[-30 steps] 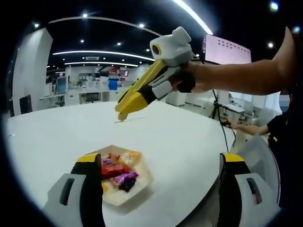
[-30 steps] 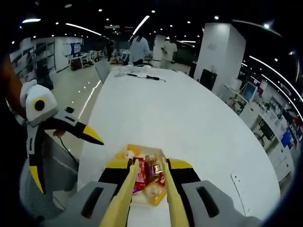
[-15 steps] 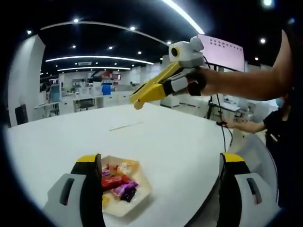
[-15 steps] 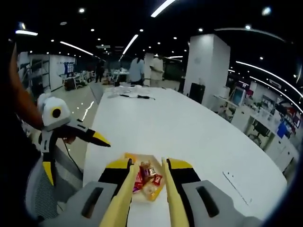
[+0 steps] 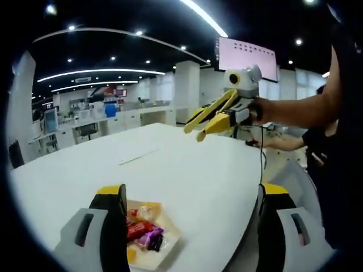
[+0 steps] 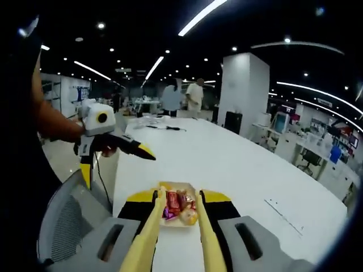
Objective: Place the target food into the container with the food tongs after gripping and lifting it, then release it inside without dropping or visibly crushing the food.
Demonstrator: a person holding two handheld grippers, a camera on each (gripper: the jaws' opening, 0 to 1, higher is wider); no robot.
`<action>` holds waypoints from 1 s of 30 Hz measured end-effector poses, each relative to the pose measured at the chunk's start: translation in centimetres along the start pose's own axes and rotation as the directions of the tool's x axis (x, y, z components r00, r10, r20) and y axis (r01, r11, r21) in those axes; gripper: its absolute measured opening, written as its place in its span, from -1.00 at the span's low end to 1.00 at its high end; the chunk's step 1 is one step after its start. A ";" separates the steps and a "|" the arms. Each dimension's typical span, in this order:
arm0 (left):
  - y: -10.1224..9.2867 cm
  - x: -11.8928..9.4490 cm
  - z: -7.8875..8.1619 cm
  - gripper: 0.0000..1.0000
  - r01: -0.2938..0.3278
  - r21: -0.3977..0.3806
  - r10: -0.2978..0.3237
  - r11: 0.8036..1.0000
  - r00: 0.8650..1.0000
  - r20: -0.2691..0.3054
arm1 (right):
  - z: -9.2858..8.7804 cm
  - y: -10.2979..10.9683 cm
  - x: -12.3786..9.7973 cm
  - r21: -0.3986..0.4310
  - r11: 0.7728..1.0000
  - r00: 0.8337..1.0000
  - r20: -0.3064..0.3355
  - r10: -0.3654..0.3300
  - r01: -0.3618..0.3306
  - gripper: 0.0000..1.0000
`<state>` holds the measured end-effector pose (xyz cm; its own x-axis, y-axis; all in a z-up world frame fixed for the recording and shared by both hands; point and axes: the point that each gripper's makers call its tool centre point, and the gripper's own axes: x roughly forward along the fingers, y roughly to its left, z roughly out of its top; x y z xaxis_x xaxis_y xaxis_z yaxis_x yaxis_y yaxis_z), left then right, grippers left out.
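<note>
A shallow beige container (image 5: pixel 148 256) (image 6: pixel 177 222) lies near the white table's edge, holding several wrapped sweets (image 5: pixel 140 231) (image 6: pixel 180 205) in red, purple and yellow. My left gripper (image 5: pixel 191 190) stands wide open with nothing between its jaws; the container sits by its left jaw. In the right gripper view the left gripper (image 6: pixel 113 144) hangs off the table's edge, held by a hand. My right gripper (image 6: pixel 178 198) is shut on yellow food tongs (image 6: pixel 152 229), whose two arms stand apart above the container, empty. The right gripper (image 5: pixel 238 99) and its tongs (image 5: pixel 211 116) hover high over the table, far from the container.
The white table (image 6: pixel 227 164) stretches far away. A thin strip (image 5: pixel 138 157) (image 6: pixel 282 209) lies on it. A grey mesh chair (image 6: pixel 62 226) stands beside the table's near edge. People (image 6: pixel 195 95) stand at the far end; another person's arm (image 5: pixel 281 146) reaches in at the right.
Both hands have risen and drawn back, so the container looks smaller. The right gripper with the tongs has moved farther right and away from the container. The sweets lie as before.
</note>
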<state>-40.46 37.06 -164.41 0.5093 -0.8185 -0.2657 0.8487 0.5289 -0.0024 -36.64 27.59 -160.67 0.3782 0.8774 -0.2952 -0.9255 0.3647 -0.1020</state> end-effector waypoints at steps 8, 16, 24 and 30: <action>-2.7 0.7 0.6 0.52 0.134 -0.047 -0.133 0.990 0.991 0.026 | -1.8 2.7 -1.5 0.030 0.999 0.999 0.017 0.043 -0.044 -0.43; -4.5 1.8 0.6 0.32 0.227 0.014 -0.227 0.974 0.974 0.003 | -1.4 4.8 -1.7 0.058 0.992 0.992 0.073 0.106 -0.110 -0.44; -5.0 2.4 1.9 0.09 0.301 0.033 -0.302 0.953 0.953 0.013 | -0.4 6.7 -1.1 0.061 0.974 0.964 0.169 0.205 -0.217 -0.44; -5.8 2.6 2.3 -0.09 0.352 0.052 -0.353 0.934 0.936 0.006 | -0.1 7.8 -0.5 0.054 0.965 0.953 0.180 0.242 -0.255 -0.44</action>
<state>-43.71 31.36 -162.85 0.1778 -0.9538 -0.2421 0.9799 0.1943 -0.0459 -44.08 29.93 -161.40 0.1401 0.9809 -0.1352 -0.9890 0.1452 0.0284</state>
